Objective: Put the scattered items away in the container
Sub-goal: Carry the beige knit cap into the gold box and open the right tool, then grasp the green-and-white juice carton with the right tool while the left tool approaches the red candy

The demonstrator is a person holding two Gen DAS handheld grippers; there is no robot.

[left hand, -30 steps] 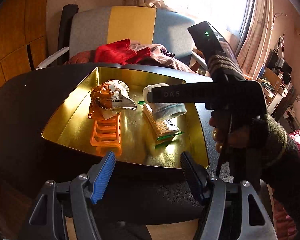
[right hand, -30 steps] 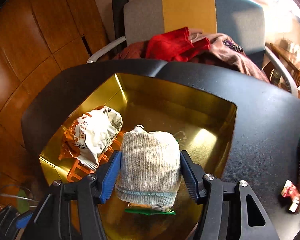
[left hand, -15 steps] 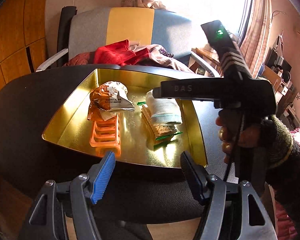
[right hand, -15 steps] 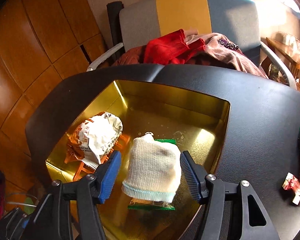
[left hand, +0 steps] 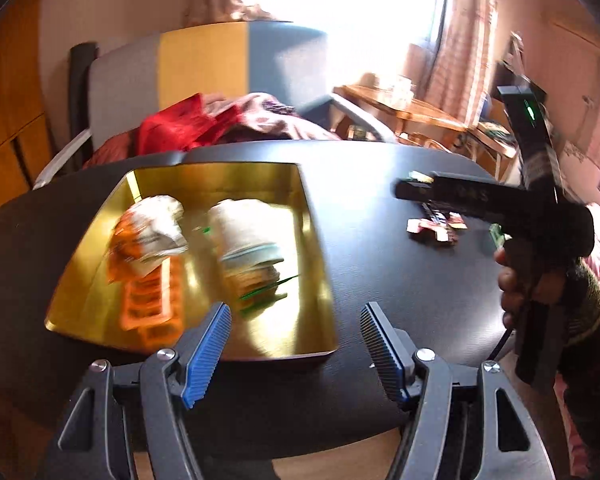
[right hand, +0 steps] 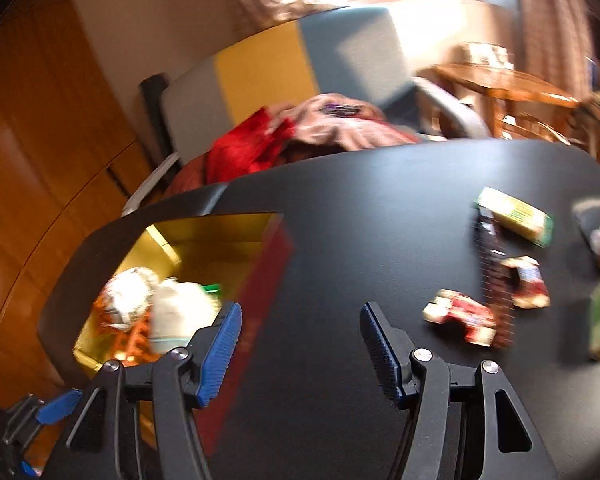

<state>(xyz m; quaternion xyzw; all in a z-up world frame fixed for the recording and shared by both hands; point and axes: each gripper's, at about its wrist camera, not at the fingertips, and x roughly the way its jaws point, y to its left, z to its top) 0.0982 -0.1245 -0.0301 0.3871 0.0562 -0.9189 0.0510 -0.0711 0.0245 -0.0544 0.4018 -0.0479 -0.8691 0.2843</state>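
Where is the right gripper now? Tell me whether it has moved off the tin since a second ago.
Yes. The right gripper has swung right, away from the gold tin; it now hangs open over bare table, the sock left in the tin.

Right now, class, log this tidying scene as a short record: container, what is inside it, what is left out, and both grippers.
container: gold tray on black table
inside: rolled sock, snack bag, orange rack
left out: red wrappers, green packet
left gripper: open, empty
right gripper: open, empty
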